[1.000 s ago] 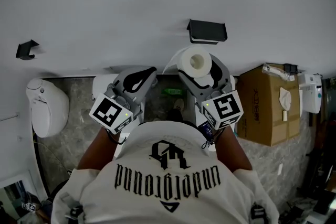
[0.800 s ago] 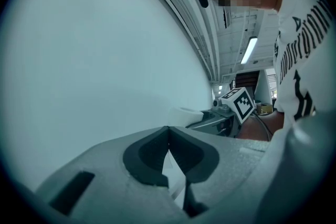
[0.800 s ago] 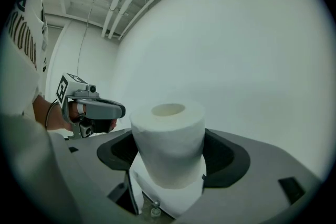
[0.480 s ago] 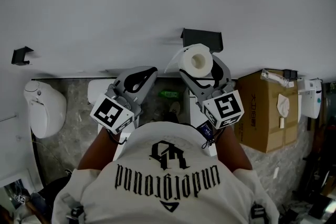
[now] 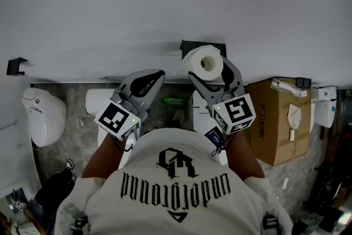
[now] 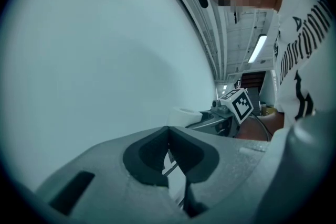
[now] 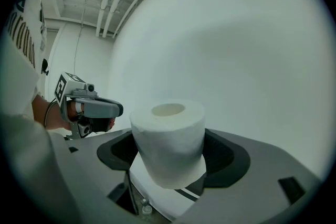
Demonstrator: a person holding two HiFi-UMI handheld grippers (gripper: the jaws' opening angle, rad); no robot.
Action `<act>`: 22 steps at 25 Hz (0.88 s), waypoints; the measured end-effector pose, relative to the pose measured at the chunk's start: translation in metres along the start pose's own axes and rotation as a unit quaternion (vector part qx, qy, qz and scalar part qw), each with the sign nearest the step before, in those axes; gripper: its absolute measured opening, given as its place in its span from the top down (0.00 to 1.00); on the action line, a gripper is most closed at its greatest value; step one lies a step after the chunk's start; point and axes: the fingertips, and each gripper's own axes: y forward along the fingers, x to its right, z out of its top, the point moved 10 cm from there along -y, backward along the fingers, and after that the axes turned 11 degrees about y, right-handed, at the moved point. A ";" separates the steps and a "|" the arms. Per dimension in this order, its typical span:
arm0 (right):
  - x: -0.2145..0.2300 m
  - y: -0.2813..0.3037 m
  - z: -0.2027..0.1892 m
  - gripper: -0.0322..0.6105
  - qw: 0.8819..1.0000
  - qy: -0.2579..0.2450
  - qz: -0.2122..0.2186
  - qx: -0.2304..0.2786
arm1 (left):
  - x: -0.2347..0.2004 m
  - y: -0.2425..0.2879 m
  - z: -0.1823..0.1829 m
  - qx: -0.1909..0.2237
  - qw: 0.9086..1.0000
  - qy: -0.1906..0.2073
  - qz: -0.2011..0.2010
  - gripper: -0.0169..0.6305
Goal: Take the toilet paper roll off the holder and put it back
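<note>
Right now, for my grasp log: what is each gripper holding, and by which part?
The right gripper is shut on the toilet paper roll, its jaws pressing the roll's curved sides. The left gripper is shut on nothing.

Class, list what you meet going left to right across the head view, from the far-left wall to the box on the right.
black wall bracket → white toilet → left claw → toilet paper roll → cardboard box
</note>
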 end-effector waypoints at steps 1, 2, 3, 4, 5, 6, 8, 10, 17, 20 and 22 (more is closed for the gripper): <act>0.007 0.002 0.000 0.42 1.000 0.002 0.000 -0.001 | -0.001 0.007 -0.001 -0.001 1.000 -0.001 0.000 0.95; 0.014 0.004 -0.001 0.42 1.000 0.004 0.000 -0.003 | -0.003 0.013 -0.002 -0.002 1.000 -0.002 0.000 0.95; 0.021 0.006 -0.001 0.42 1.000 0.006 0.000 -0.004 | -0.004 0.019 -0.003 -0.002 1.000 -0.004 0.000 0.95; 0.027 0.008 -0.001 0.42 1.000 0.008 -0.001 -0.004 | -0.006 0.025 -0.004 -0.004 1.000 -0.005 0.000 0.95; 0.033 0.010 -0.002 0.42 1.000 0.010 -0.001 -0.005 | -0.007 0.030 -0.006 -0.007 1.000 -0.007 0.000 0.95; 0.038 0.013 -0.002 0.42 1.000 0.012 -0.001 -0.005 | -0.008 0.034 -0.007 -0.013 1.000 -0.010 -0.001 0.95; 0.047 0.017 -0.004 0.42 1.000 0.015 -0.001 -0.007 | -0.010 0.042 -0.010 -0.024 1.000 -0.017 -0.003 0.95; 0.056 0.021 -0.008 0.42 1.000 0.019 -0.001 -0.011 | -0.012 0.050 -0.013 -0.026 1.000 -0.017 -0.004 0.95; 0.081 0.033 -0.018 0.42 0.999 0.029 -0.001 -0.029 | -0.017 0.072 -0.022 -0.046 0.999 -0.024 -0.011 0.95; 0.090 0.036 -0.022 0.42 0.999 0.033 -0.002 -0.034 | -0.017 0.080 -0.024 -0.053 0.998 -0.024 -0.014 0.95; 0.095 0.036 -0.024 0.42 0.999 0.036 -0.004 -0.038 | -0.018 0.085 -0.026 -0.056 0.998 -0.026 -0.017 0.95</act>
